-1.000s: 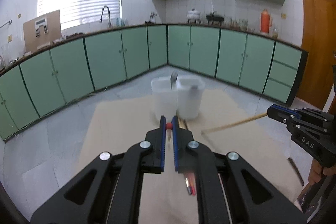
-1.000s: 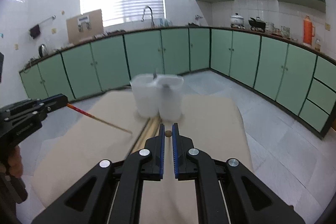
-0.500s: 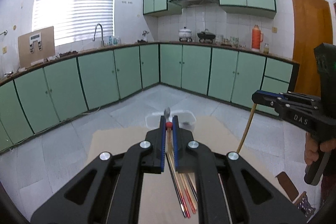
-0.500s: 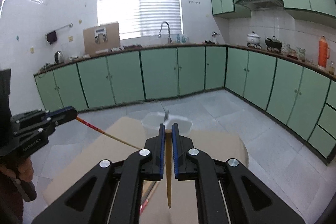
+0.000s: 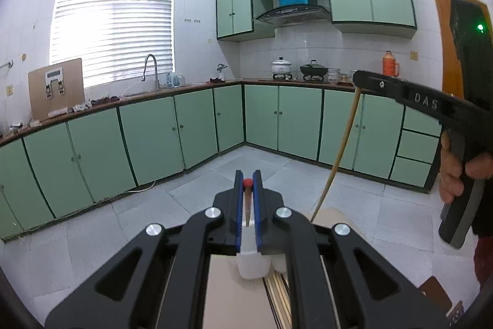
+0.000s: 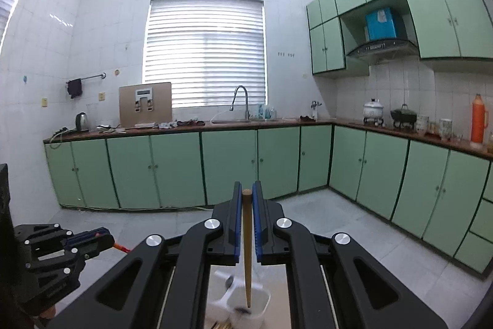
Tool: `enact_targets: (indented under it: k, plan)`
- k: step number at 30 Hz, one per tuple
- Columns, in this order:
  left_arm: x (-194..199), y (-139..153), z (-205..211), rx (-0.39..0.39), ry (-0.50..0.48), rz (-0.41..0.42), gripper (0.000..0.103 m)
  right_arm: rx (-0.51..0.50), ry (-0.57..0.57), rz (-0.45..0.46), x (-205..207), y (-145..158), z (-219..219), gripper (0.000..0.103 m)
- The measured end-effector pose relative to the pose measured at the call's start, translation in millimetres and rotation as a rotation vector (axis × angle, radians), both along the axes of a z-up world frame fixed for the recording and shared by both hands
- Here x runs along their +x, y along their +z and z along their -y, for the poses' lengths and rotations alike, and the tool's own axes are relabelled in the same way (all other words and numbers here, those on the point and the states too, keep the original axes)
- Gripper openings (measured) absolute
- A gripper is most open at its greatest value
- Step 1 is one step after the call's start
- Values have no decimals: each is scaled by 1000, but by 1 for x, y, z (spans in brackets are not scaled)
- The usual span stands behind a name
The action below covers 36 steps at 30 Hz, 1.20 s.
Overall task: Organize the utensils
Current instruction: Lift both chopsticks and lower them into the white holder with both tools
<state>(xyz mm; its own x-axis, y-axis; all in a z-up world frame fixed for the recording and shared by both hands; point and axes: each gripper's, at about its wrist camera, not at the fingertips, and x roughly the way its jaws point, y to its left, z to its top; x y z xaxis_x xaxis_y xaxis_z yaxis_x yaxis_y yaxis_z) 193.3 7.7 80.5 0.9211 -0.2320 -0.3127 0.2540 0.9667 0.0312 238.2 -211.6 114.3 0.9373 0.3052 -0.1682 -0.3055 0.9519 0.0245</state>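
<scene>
The worktop [image 5: 222,292] carries a white holder [image 6: 246,307] with two cups, and loose chopsticks [image 5: 277,292] lie beside it. The step in hand seems to be dropping chopsticks into the holder. The right tool [image 6: 246,196] is closed on a plain wooden chopstick [image 6: 247,252], hanging tip-down over a cup; next it needs lowering, then release. The left tool [image 5: 247,178] grips a red-ended chopstick [image 5: 247,199], raised, pointing nearly level.
</scene>
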Motion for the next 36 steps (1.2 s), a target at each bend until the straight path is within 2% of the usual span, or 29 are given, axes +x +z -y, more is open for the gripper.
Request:
enact_targets:
  k: [4, 10, 16, 21, 28, 36]
  plan:
    - [30, -16, 1, -24, -2, -38, 5, -16, -17, -13, 31, -28, -9, 7]
    - [68, -44, 6, -21, -2, -116, 5, -15, -23, -106, 64, -71, -16, 7]
    - [86, -61, -6, -30, 0, -158, 5, -8, -30, -146, 82, -88, -12, 7]
    - [71, -46, -26, -62, -7, -121, 5, -12, -35, -129, 82, -84, -9, 7]
    - [40, -16, -33, -61, -29, -53, 5, -2, -35, -113, 78, -78, -8, 7]
    - [25, -7, -29, -36, -66, -72, 5, 0, -42, -116, 74, -78, -12, 7]
